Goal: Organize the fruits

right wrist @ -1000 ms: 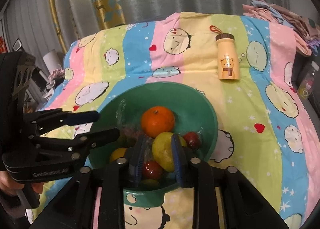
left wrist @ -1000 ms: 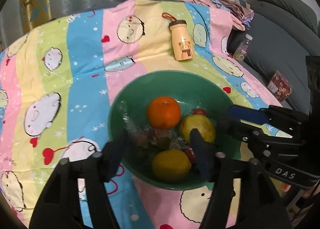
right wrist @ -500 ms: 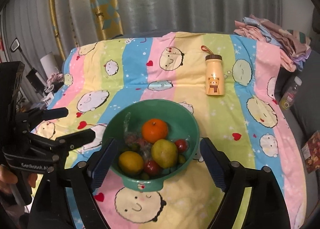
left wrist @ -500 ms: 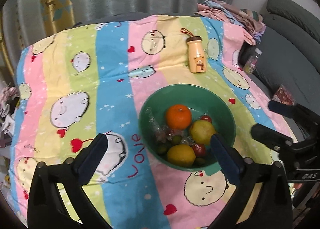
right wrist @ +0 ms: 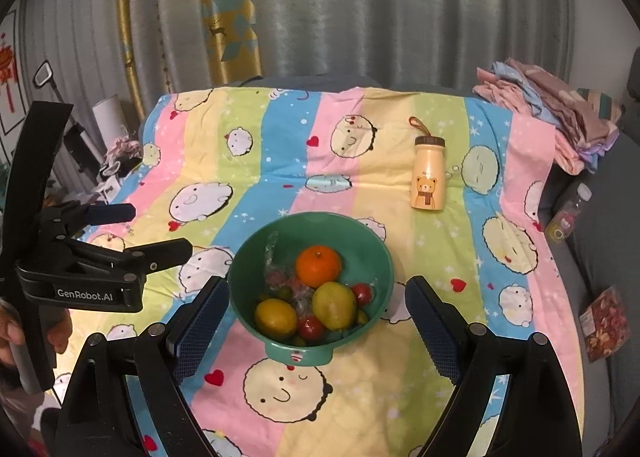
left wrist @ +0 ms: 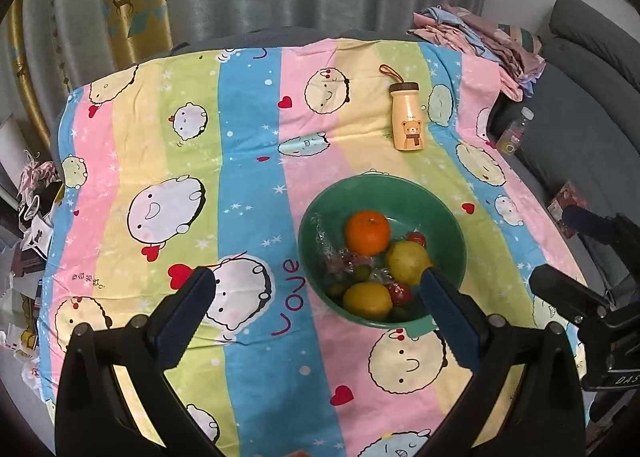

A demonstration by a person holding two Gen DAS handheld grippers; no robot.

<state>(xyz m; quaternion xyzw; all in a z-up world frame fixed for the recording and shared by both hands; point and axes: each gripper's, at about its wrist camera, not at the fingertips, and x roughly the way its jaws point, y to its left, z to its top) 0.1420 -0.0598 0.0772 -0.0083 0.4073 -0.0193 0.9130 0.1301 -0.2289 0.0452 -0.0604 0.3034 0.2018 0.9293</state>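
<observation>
Left gripper: I am holding its jaws spread wide, gripping nothing.
Right gripper: my jaws are gaping, empty.
Fruits: a round orange, lemon and pear are lying in the smooth green bowl.
Surface: a soft striped cartoon blanket is covering the worktop.
Room: pleated curtains are hanging behind.

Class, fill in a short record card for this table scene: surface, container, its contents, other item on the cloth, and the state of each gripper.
surface: striped cartoon cloth
container: green bowl
contents: orange, lemon, pear, small red fruits, clear plastic wrap
other item: bear bottle, lying beyond the bowl
left gripper: open, holding nothing
right gripper: open, holding nothing
fruit outside bowl: none visible
</observation>
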